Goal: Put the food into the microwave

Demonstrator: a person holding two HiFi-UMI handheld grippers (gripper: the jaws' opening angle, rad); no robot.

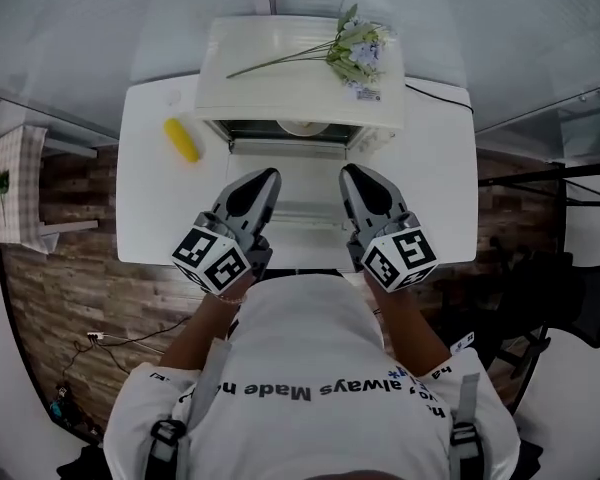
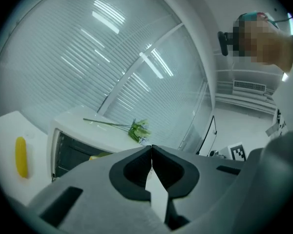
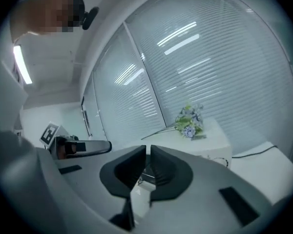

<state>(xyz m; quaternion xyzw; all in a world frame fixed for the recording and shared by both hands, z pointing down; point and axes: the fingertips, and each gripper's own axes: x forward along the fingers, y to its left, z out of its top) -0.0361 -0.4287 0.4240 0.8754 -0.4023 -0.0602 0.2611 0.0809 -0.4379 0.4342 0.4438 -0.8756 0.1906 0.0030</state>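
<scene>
Corn cob (image 1: 181, 139) at the table (image 1: 140, 208) left rear, far from both jaws, left gripper (image 1: 269, 176) closed empty, right gripper (image 1: 350, 172) nearly closed empty, open microwave (image 1: 300, 78) holding a pale dish (image 1: 305, 126).

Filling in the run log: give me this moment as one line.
left gripper: shut, empty | right gripper: shut, empty | corn: on table, left of microwave | microwave: open

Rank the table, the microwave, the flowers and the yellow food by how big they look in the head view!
1. table
2. microwave
3. flowers, counting the long thin stem
4. yellow food
The flowers lie on top of the microwave, nearer the camera, so they may look a little bigger.
</scene>
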